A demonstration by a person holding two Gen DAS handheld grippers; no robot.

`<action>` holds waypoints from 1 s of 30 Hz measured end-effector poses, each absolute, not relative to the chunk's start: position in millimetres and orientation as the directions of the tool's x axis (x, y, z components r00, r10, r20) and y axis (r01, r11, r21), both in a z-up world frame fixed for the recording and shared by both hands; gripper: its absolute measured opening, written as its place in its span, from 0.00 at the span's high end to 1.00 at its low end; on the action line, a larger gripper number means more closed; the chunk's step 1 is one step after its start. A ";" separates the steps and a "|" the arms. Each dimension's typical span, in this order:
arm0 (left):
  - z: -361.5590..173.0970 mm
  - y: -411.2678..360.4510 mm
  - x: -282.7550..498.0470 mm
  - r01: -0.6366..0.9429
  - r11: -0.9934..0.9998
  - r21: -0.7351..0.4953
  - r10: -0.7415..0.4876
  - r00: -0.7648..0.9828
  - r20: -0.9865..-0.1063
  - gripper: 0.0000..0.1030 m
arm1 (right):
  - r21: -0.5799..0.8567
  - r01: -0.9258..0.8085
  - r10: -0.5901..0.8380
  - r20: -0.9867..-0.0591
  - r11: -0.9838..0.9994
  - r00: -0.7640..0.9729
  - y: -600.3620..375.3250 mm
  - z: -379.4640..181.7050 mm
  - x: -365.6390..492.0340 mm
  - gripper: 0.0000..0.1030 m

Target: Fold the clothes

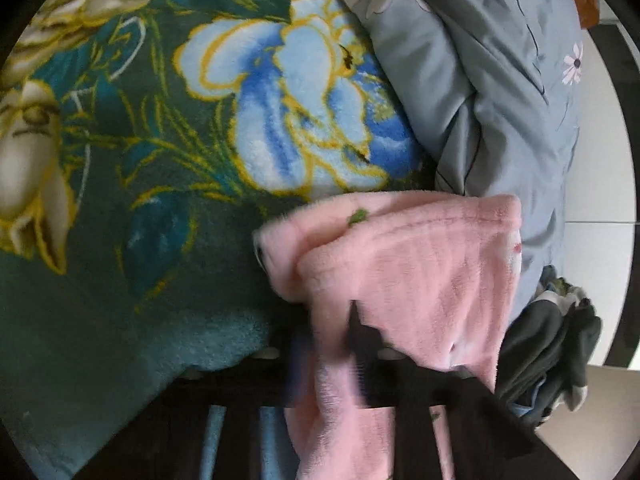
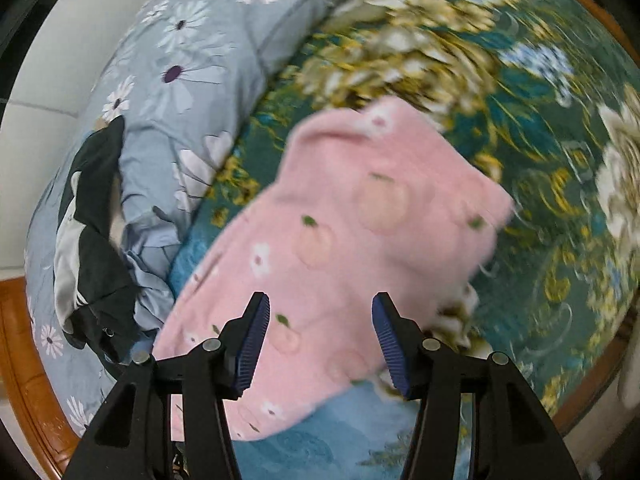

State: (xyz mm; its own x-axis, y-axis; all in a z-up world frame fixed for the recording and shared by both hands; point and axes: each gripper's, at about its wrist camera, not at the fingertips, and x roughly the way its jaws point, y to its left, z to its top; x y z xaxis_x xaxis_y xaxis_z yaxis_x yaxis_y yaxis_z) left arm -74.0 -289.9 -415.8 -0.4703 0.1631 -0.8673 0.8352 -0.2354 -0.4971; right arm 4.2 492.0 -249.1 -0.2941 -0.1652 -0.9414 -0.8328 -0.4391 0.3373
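The pink fleece [image 2: 352,240] would handle as a light, limp, plush thing: it drapes and sags wherever it is unsupported, and its nap should give the ribbed pads good friction, so slipping looked unlikely. Being thick, a pinch through several layers might bunch it up. The best hold seemed to be at a corner or along a hemmed edge, where a single fold of cloth can be taken cleanly and drawn across.

It was pale pink, printed with peaches, small green leaves and white flowers, and already gathered into a rough, doubled-over bundle. It lay on the green floral blanket [image 2: 540,208] of the bed, beside the grey-blue daisy quilt [image 2: 192,64], on which a dark garment [image 2: 92,216] sat crumpled.

The left claw [image 1: 360,344] was clenched on the fleece [image 1: 408,264], which wrapped over and between its dark fingers near the bottom of its view. The right claw [image 2: 320,344] was released, its blue pads [image 2: 254,344] set well apart and hovering over the near part of the fleece, grasping nothing. Blur in the right view suggested motion.
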 end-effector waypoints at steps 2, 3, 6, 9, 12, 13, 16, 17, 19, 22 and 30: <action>-398.5 -288.3 -76.1 0.822 -0.249 -0.512 0.144 -0.491 -0.859 0.89 | 0.341 -0.842 -0.168 -0.940 -0.417 -0.297 491.3 -249.3 14.8 0.47; -389.9 -287.5 -77.1 0.816 -0.256 -0.519 0.134 -0.501 -0.855 0.90 | 0.346 -0.843 -0.172 -0.938 -0.412 -0.301 490.8 -250.1 19.6 0.47; -360.7 -287.3 -73.2 0.787 -0.259 -0.561 0.117 -0.551 -0.827 0.90 | 0.364 -0.845 -0.176 -0.931 -0.392 -0.320 492.2 -256.9 33.1 0.47; -335.5 -288.1 -68.2 0.771 -0.311 -0.556 0.114 -0.551 -0.827 0.90 | 0.395 -0.856 -0.187 -0.918 -0.333 -0.351 499.1 -276.5 52.6 0.47; -317.9 -289.7 -62.5 0.774 -0.335 -0.538 0.111 -0.535 -0.838 0.90 | 0.413 -0.868 -0.189 -0.908 -0.275 -0.373 506.9 -300.6 72.3 0.47; -315.1 -284.6 -61.8 0.779 -0.329 -0.535 0.109 -0.531 -0.840 0.90 | 0.421 -0.871 -0.188 -0.904 -0.252 -0.383 509.9 -309.1 79.5 0.47; -305.0 -271.5 -64.4 0.792 -0.331 -0.513 0.093 -0.513 -0.853 0.90 | 0.471 -0.868 -0.181 -0.878 -0.155 -0.444 519.5 -334.7 99.7 0.47; -301.8 -268.5 -66.0 0.796 -0.335 -0.504 0.087 -0.507 -0.858 0.90 | 0.487 -0.865 -0.177 -0.868 -0.123 -0.464 522.7 -343.3 106.4 0.47; -294.4 -258.6 -75.9 0.802 -0.347 -0.487 0.077 -0.493 -0.866 0.90 | 0.519 -0.851 -0.171 -0.848 -0.077 -0.502 528.4 -355.9 111.7 0.47; -289.3 -249.4 -83.8 0.811 -0.352 -0.467 0.058 -0.479 -0.876 0.90 | 0.566 -0.824 -0.164 -0.815 -0.028 -0.555 536.2 -370.1 111.0 0.47; -263.6 -229.0 -100.3 0.799 -0.384 -0.462 0.035 -0.488 -0.872 0.90 | 0.642 -0.762 -0.128 -0.751 0.085 -0.648 548.5 -386.3 112.7 0.47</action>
State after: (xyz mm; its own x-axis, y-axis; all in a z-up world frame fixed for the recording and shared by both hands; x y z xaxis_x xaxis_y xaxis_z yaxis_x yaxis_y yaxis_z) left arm -100.3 -229.0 -263.6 -0.4875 0.0346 -0.8724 0.7995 -0.3840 -0.4620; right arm 112.7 548.5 -386.3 -0.6478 -0.1281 -0.7510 -0.7616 0.0847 0.6425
